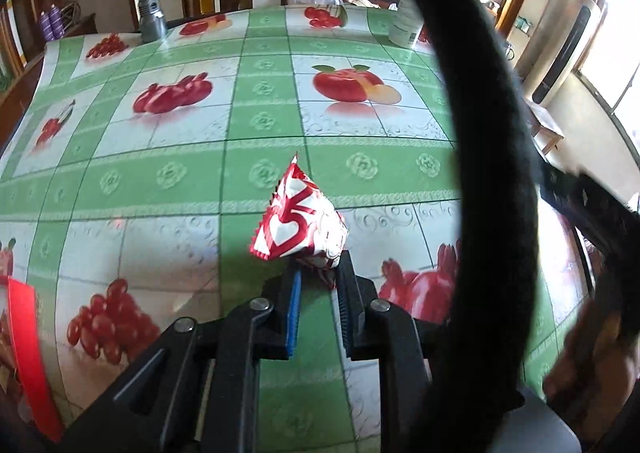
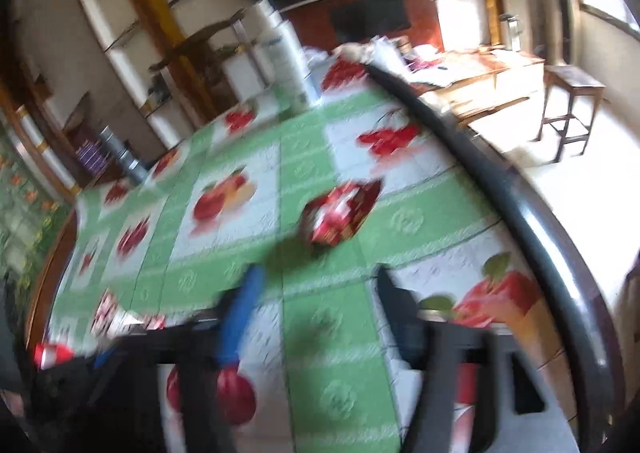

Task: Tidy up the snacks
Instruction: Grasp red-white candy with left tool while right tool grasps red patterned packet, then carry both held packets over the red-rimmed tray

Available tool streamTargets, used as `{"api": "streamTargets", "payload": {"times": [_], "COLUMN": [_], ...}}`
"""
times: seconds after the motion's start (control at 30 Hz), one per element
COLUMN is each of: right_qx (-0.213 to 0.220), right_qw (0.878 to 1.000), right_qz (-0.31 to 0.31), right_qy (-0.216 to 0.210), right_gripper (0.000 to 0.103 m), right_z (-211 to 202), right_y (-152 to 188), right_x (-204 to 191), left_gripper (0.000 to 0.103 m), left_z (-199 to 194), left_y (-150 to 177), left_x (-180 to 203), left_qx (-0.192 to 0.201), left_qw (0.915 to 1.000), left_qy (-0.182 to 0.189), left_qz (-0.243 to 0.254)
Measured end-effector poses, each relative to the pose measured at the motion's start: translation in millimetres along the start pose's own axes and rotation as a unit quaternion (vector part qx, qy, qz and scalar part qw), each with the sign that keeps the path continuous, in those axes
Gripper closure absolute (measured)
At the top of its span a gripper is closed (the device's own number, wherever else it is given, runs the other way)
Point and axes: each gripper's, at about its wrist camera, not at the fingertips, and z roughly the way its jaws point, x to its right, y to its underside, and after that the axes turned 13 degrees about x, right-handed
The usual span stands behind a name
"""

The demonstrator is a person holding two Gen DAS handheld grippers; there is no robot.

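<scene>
Pinching a crinkly red-and-white foil snack packet [image 1: 302, 221] by its tail, the left gripper [image 1: 318, 285] should lift gently; mid-table [image 1: 264, 125] the right gripper [image 2: 318, 285], jaws apart and empty, faces another red packet [image 2: 340, 211].

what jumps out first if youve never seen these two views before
The loud green tablecloth with printed red fruit fills both views. At the centre of the left wrist view, the left tool pinches a red-and-white snack packet by its near end. In the blurred right wrist view, the right tool stands open, short of another red packet lying on the cloth.
</scene>
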Motion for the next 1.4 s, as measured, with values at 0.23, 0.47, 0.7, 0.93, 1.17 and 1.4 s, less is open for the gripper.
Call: {"api": "streamTargets", "payload": {"times": [0.23,0.47,0.7,0.93,1.17,1.4], "right_qx": [-0.030,-0.029,0.013,0.075,0.113,0.125], "right_qw": [0.999,0.999,0.997,0.985,0.980,0.977], "right_qz": [0.039,0.015,0.018,-0.017,-0.053,-0.061], "right_qy": [0.020,0.002,-0.077,-0.153,-0.157,-0.163], "right_gripper": [0.036,0.065,0.065,0.065,0.065,0.065], "right_z": [52,45,-36,-152,-225,-249], "right_y": [-13,-5,10,38,73,86], "right_x": [-3,-5,-21,-38,-30,-27], "left_gripper": [0.086,0.086,0.086,0.086,0.086,0.086], "left_z": [-19,-38,-73,-121,-167,-198], "left_y": [2,4,14,37,62,80], "left_x": [-11,-24,-27,-28,-24,-12], "left_qx": [0.008,0.021,0.041,0.060,0.075,0.085], "left_qw": [0.9999,0.9996,0.9989,0.9975,0.9963,0.9949], "left_qy": [0.010,0.009,0.007,0.018,0.035,0.053], "left_qz": [-0.008,-0.017,-0.022,-0.033,-0.023,-0.012]}}
